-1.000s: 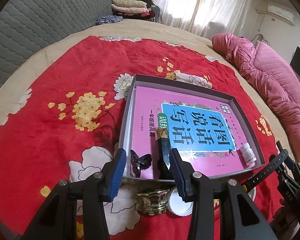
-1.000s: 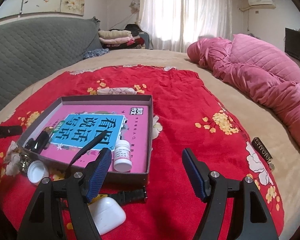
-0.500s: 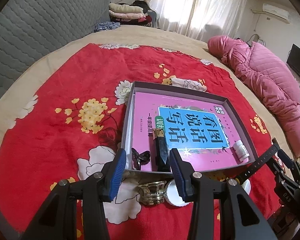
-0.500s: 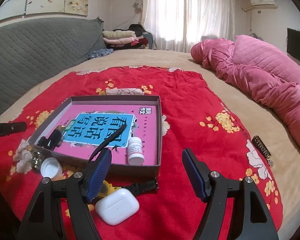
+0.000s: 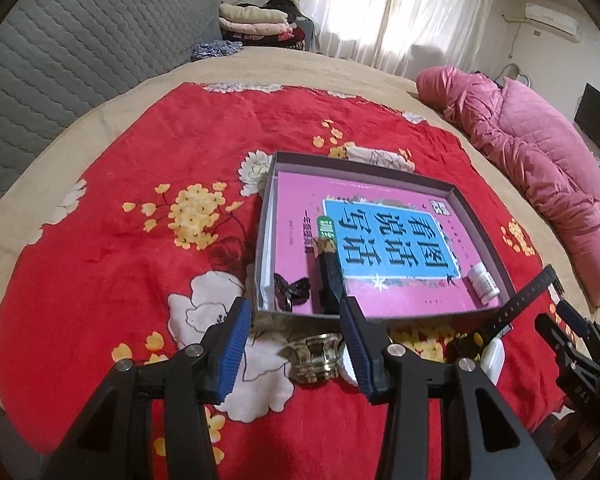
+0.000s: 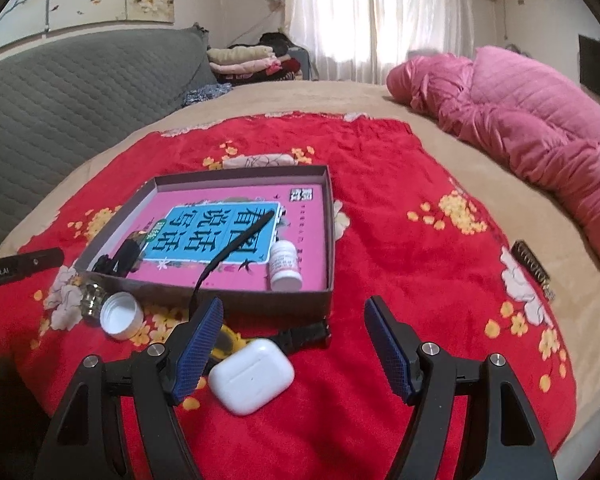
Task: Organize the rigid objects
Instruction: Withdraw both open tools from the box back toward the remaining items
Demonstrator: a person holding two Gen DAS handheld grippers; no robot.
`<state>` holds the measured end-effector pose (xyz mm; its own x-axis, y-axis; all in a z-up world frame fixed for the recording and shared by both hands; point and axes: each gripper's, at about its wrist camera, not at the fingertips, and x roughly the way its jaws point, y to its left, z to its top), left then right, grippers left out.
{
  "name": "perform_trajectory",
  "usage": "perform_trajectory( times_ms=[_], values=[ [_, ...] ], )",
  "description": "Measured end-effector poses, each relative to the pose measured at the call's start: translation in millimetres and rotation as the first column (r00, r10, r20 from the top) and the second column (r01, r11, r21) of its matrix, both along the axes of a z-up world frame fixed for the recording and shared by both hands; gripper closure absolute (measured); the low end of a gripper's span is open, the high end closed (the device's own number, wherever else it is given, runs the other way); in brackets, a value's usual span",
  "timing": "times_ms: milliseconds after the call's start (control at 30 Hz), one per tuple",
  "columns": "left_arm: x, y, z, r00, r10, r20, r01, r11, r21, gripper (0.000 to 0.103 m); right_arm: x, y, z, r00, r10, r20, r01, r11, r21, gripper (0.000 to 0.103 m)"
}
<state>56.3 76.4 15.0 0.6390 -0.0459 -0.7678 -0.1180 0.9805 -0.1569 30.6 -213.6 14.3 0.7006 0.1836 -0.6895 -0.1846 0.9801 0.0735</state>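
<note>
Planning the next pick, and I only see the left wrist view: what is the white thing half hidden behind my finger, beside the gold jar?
Observer: A cap, lying open side up on the blanket, right beside the gold jar.
Operator: And the white shape further right, by the strap?
Observer: An earbud case, shut, flat on the blanket in front of the box.
Operator: Is the right gripper holding anything?
Observer: No. The right gripper is open and empty, with the earbud case close to its left finger.
</note>
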Motion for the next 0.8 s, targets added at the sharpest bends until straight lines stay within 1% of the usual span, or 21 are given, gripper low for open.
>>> perform_trajectory(
  times_ms=[100, 267, 333, 533, 800],
  values=[
    [-2, -2, -1, 1.0, -0.01, -0.004, 0.01, 1.0, -0.001, 0.057, -2, 1, -3, 1.0, 0.002, -0.021, -0.002, 1.0, -0.001, 0.028],
    [-4, -4, -4, 1.0, -0.017, -0.018, 0.017, 1.0, -0.001, 0.057, -6, 7, -6, 0.998, 0.035, -0.049, -0.035, 0.999, 0.001, 0.028],
    [-4, -5, -5, 1.0, -0.02, -0.024, 0.02, 1.0, 0.0, 0.057, -6, 8, -11, 0.996, 0.046, -0.08, -0.044, 0.999, 0.02, 0.028],
    [-6, -9, -11, 0.998, -0.034, -0.051, 0.035, 0.999, 0.007, 0.057, -4, 11, -24, 0.988, 0.055, -0.143, -0.052, 0.998, 0.024, 0.028],
    [-8, -8, -17, 0.996, -0.037, -0.08, 0.037, 0.999, 0.005, 0.057, -5, 16, -32, 0.982, 0.067, -0.175, -0.066, 0.998, 0.011, 0.028]
  ],
)
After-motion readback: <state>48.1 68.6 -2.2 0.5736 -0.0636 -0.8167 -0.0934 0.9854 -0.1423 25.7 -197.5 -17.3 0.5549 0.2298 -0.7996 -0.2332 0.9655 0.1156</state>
